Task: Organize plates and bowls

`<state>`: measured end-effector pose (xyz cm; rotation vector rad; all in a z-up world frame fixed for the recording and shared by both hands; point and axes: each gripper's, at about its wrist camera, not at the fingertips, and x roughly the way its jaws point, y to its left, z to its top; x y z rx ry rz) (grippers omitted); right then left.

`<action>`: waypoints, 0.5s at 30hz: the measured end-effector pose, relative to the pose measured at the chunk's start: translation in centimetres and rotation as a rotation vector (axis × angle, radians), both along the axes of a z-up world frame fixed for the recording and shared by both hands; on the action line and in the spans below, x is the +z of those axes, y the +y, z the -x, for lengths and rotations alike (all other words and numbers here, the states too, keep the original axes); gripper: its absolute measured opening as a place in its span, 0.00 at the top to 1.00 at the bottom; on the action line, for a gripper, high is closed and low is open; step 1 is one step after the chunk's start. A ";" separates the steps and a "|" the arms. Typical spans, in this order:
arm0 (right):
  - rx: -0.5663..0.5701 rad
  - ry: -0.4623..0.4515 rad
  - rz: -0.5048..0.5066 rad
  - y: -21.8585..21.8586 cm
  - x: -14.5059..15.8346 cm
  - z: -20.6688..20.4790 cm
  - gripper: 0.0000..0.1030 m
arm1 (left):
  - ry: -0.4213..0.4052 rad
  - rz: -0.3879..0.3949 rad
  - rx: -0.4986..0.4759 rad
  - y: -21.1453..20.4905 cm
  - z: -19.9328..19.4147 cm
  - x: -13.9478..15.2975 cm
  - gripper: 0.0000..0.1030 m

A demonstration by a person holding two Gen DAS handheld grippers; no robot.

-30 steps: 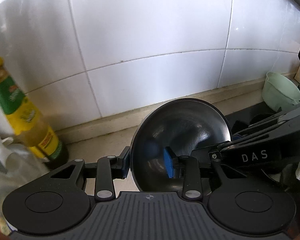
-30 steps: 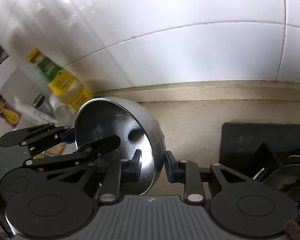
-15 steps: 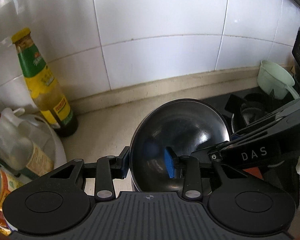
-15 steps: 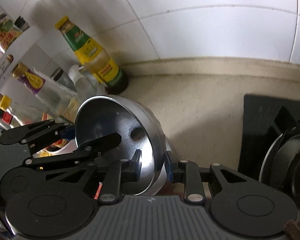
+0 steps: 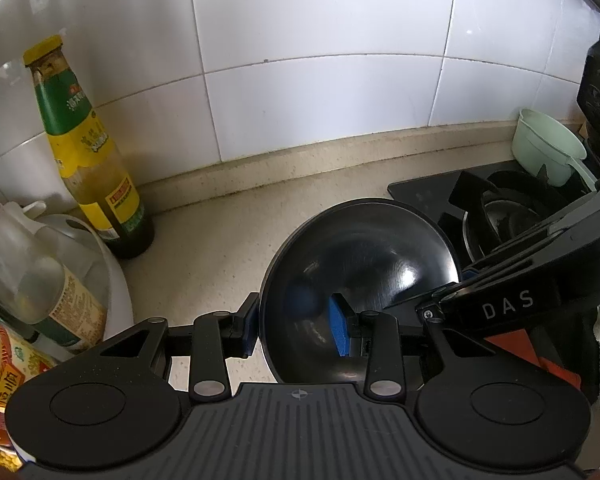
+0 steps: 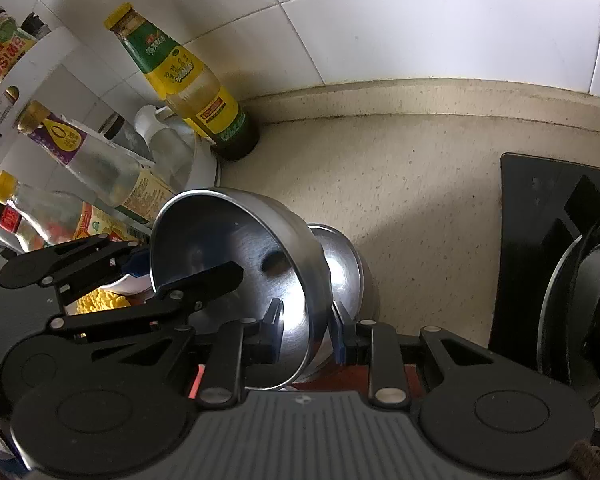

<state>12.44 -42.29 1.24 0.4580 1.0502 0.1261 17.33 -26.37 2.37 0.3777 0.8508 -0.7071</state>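
Observation:
Both grippers hold one steel bowl (image 5: 360,276) by its rim, above the beige counter (image 5: 220,248). My left gripper (image 5: 296,332) is shut on the bowl's left rim, one blue pad inside, one outside. My right gripper (image 6: 306,332) is shut on the opposite rim of the same bowl (image 6: 236,256), which tilts on edge. A second steel bowl (image 6: 346,268) sits right behind and below it on the counter. The right gripper's body shows at the right in the left wrist view (image 5: 512,304).
A green-and-yellow sauce bottle (image 5: 88,156) stands against the white tiled wall. A white rack with several bottles (image 6: 80,172) is at the left. A black stove (image 6: 560,248) with a pan sits at the right. A pale green cup (image 5: 548,152) sits behind the stove.
Both grippers have lowered with the bowl and tilted down. The counter, the bottle rack and the second bowl have come into view.

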 end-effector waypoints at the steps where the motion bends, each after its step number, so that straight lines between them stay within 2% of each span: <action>1: 0.002 0.004 0.000 0.0 0.0 0.0 0.76 | 0.003 -0.001 -0.002 0.0 -0.1 0.0 0.58; 15: 0.025 0.060 -0.008 0.4 -1.0 -0.9 0.76 | 0.039 -0.027 -0.005 0.2 -0.9 -1.2 0.57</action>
